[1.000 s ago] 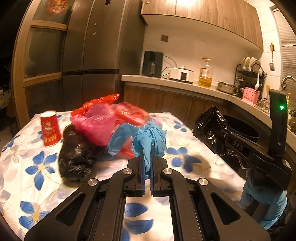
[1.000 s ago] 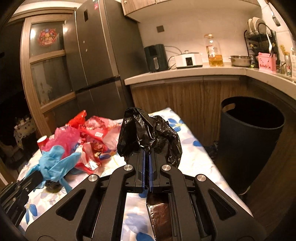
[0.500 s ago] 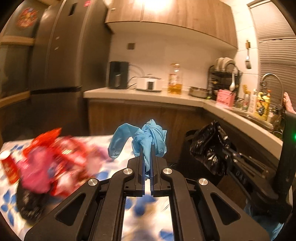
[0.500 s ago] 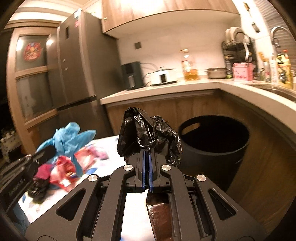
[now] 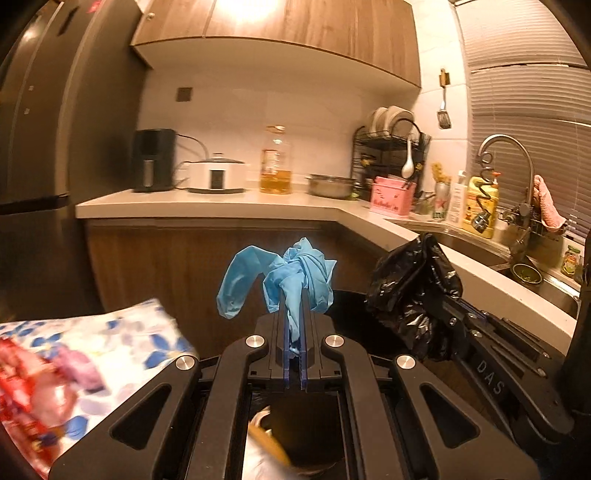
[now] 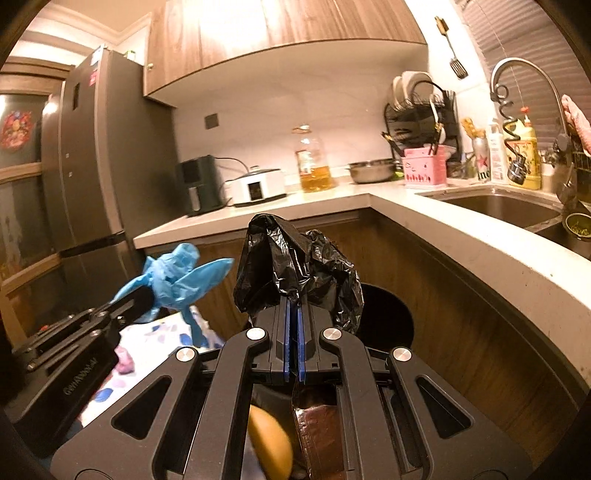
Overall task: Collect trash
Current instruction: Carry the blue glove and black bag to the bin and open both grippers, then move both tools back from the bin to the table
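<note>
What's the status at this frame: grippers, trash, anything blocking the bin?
Left hand-held gripper shut on blue glove. Right hand-held gripper shut on black bag. Dark bin just ahead, mouth unobstructed.

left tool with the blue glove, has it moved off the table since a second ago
Yes. The left tool, shut on the blue glove, has swung right: the floral table has slid to the left edge, and the black bin now lies ahead.

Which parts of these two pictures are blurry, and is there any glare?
Left wrist view: the floral tablecloth and red wrappers smear with motion blur; the blue glove stays sharp; lamp glare washes the wooden cabinet. Right wrist view: mostly sharp, same cabinet glare.
</note>
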`<state>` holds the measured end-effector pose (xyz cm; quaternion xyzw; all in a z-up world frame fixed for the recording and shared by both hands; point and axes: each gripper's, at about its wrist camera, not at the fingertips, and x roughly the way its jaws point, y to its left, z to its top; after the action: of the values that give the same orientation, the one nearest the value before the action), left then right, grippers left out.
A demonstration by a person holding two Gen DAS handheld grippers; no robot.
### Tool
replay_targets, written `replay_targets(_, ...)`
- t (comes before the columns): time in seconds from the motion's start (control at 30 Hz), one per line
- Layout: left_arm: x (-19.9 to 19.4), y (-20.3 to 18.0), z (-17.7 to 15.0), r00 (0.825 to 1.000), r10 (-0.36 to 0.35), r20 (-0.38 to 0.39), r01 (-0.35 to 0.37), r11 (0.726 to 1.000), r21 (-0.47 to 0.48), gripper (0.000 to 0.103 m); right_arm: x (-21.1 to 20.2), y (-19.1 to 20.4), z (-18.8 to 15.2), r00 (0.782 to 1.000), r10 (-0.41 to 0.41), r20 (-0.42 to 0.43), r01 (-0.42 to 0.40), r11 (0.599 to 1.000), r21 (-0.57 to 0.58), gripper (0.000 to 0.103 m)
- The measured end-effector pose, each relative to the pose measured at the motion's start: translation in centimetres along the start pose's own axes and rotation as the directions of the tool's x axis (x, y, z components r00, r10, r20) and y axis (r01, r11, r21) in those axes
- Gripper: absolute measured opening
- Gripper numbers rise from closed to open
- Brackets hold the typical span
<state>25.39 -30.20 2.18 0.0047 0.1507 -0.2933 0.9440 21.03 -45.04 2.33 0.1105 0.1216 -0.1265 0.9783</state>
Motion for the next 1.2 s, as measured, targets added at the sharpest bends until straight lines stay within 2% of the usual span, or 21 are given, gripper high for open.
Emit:
replay_targets(0.23, 3.9, -1.4, -0.4, 0.998, -0.069, -0.014, 0.069, 0.998, 0.012, 0.004, 2.5, -2.0, 0.5, 1.000, -0.020, -0.003, 0.020, 1.000, 0.009, 0.003)
replay_targets(0.43, 6.4, -1.5, -0.6, 0.995, -0.091, -0.033, 0.092, 0.996, 0.011, 0.006, 4.3, -2.7, 0.7, 1.000, -0.018, -0.004, 0.018, 1.000, 0.003, 0.005)
replay_targets(0.53, 7.0, -1.5, -0.7, 0.995, -0.091, -0.039, 0.091, 0.996, 0.002, 0.017, 5.2, -3.0, 0.7, 1.000, -0.022, -0.017, 0.022, 1.000, 0.001, 0.006)
replay_targets(0.6, 7.1, -1.3, -0.8, 0.995, -0.091, -0.039, 0.091, 0.996, -0.010, 0.036, 5.8, -3.3, 0.7, 0.999, -0.020, -0.033, 0.020, 1.000, 0.008, 0.009)
replay_targets(0.67, 7.2, -0.9, -1.0, 0.996, -0.087, -0.035, 0.086, 0.996, -0.024, 0.045, 6.1, -3.4, 0.6, 0.999, -0.027, -0.044, 0.027, 1.000, 0.013, 0.015)
replay_targets(0.73, 7.2, -0.5, -1.0, 0.996, -0.085, -0.035, 0.084, 0.996, -0.031, 0.050, 6.3, -3.5, 0.4, 0.998, -0.032, -0.050, 0.033, 0.999, 0.013, 0.022)
replay_targets(0.87, 6.5, 0.9, -1.0, 0.999, -0.032, -0.020, 0.031, 0.998, -0.053, 0.067, 6.4, -3.8, 0.1, 0.997, -0.047, -0.061, 0.048, 0.999, 0.014, 0.034)
replay_targets(1.1, 4.4, 2.3, -1.1, 0.998, 0.063, -0.022, -0.065, 0.996, -0.057, 0.087, 5.1, -3.6, -0.7, 0.994, -0.078, -0.074, 0.080, 0.997, 0.020, 0.056)
replay_targets(1.2, 3.4, 2.6, -1.1, 0.996, 0.085, -0.024, -0.086, 0.995, -0.055, 0.088, 4.2, -3.0, -1.0, 0.993, -0.088, -0.073, 0.089, 0.996, 0.009, 0.067)
